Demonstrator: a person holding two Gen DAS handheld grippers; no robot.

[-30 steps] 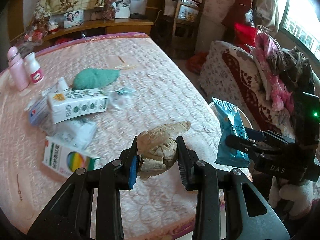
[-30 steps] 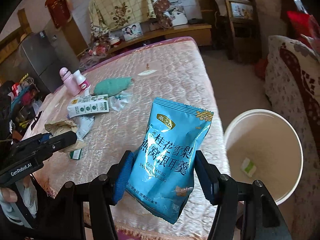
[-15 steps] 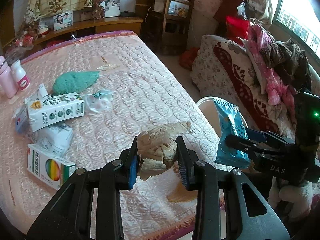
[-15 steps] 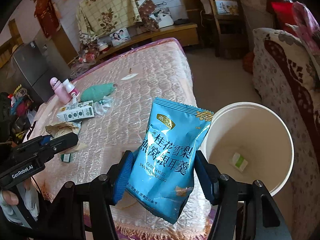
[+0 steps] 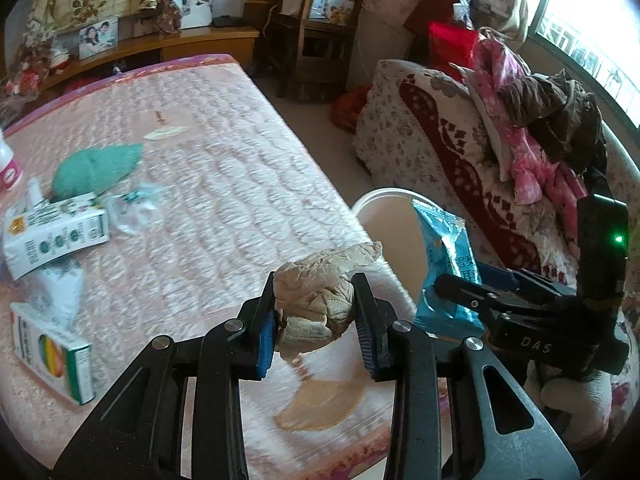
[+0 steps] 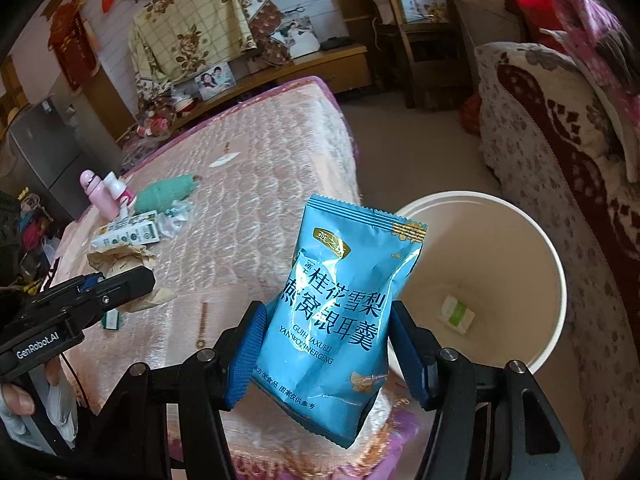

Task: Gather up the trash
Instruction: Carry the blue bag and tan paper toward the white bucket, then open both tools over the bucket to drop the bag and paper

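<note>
While the blue snack packet (image 6: 340, 312) is clamped upright between the pads of the right gripper (image 6: 326, 344), it stands at the near corner of the bed, in front of the white bucket (image 6: 556, 280) on the floor and not yet over its mouth. The left gripper (image 5: 316, 320) is closed on a crumpled beige paper wad (image 5: 320, 292), above the bed's corner and beside the bucket. To do this step well, I think each hand should carry its piece fully over the opening before the jaws let go, and the packet should go first, because it is nearer to the rim. The wad is light and irregular, so it may stick to one pad; a small shake would help. A small white and green wrapper (image 6: 456, 314) already lies inside the bucket. On the pink mattress (image 5: 224, 184) more things wait: a white carton (image 5: 52, 236), a box with rainbow print (image 5: 52, 356), a clear wrapper (image 5: 132, 208), a green cloth (image 5: 92, 172). The near part of the bucket is hidden behind the packet, the mattress is blurred, and a tan patch (image 5: 320, 404) under the left gripper I cannot identify.
</note>
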